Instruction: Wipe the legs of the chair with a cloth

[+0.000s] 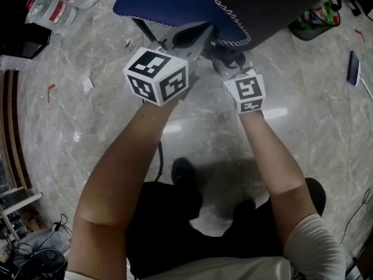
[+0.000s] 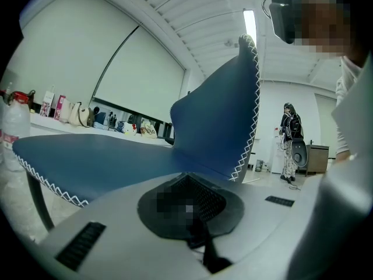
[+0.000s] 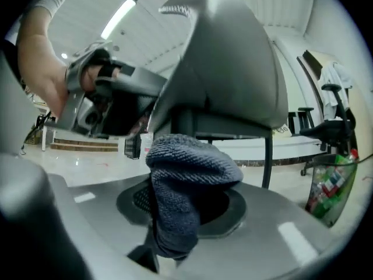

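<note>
a: where are we on the floor (image 1: 70, 127)?

b: on the pale marble, close up to the chair (image 1: 175, 7). its blue seat lies just ahead of both our forearms.

a: and the legs?

b: in the right gripper view we look up under the seat. one thin dark leg (image 3: 268, 156) drops from the frame, near the cloth but apart from it.

a: what are our tools doing?

b: the left gripper (image 2: 205, 251) points at the top of the blue seat. its fingers look pressed together with nothing between them. the right gripper (image 3: 169, 244) sits lower, by the seat's near edge.

a: and the cloth?

b: the cloth (image 3: 186, 179), a grey-blue ribbed wad, is pinched in the right fingers. it bulges out above them and touches nothing on the chair.

a: so which step is this?

b: we'd call it the approach. the cloth is in hand, but no leg has been met.

a: what does the next move need?

b: we think the right gripper has to go down beneath the seat and across to that leg. then we'd press the wad against the leg and run it along its length. the pinch must hold firm so the cloth doesn't slip out. the left gripper could steady the seat.
</note>
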{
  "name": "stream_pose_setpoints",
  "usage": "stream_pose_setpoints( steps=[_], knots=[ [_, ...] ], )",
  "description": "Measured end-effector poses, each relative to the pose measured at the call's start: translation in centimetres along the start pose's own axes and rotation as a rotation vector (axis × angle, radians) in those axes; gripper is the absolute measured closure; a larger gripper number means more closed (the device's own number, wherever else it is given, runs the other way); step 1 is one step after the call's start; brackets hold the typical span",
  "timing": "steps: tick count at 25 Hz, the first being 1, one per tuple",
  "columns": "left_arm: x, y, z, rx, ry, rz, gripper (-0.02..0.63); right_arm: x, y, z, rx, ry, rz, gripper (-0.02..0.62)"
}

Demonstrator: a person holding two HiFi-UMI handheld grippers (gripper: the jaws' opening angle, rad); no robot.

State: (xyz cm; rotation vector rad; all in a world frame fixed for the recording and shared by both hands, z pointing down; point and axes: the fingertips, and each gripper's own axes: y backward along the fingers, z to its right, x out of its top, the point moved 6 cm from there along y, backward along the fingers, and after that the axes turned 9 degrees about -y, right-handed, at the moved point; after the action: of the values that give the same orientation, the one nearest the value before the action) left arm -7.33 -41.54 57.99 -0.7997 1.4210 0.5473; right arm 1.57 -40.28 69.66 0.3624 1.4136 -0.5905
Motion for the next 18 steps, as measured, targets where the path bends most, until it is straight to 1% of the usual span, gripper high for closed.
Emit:
stream_pose_setpoints(
  steps=[3,7,9,10,12,15,18],
  knots=[
    [0.2,0.0,0.0,0.0,0.001,0.002,0.603,-5.7,-1.0,1.1,-0.01,-0.058,-0.127,0.456],
    [0.2,0.0,0.0,-0.003,-0.001,0.003,0.603,-13.3,-1.6,2.2,-0.036,-0.107,-0.352,0.46],
    [0.1,0.0,0.0,-0.018,0.007,0.002,0.603,-16.1,-1.8,2.8,-0.042,-0.149,-0.433,0.462],
    [0.1,0.0,-0.1,-0.024,0.009,0.005,0.603,-16.9,-2.1,3.1,-0.047,-0.172,-0.455,0.462],
    [0.3,0.0,-0.3,-0.027,0.008,0.013,0.603,-17.6,-2.6,3.3,-0.061,-0.188,-0.477,0.462],
    [0.2,0.0,-0.2,-0.02,0.006,0.015,0.603,-17.1,-2.7,2.9,-0.077,-0.17,-0.499,0.462],
    [0.0,-0.1,0.0,-0.016,0.0,0.012,0.603,-14.6,-2.2,2.3,-0.085,-0.1,-0.45,0.463]
  ],
)
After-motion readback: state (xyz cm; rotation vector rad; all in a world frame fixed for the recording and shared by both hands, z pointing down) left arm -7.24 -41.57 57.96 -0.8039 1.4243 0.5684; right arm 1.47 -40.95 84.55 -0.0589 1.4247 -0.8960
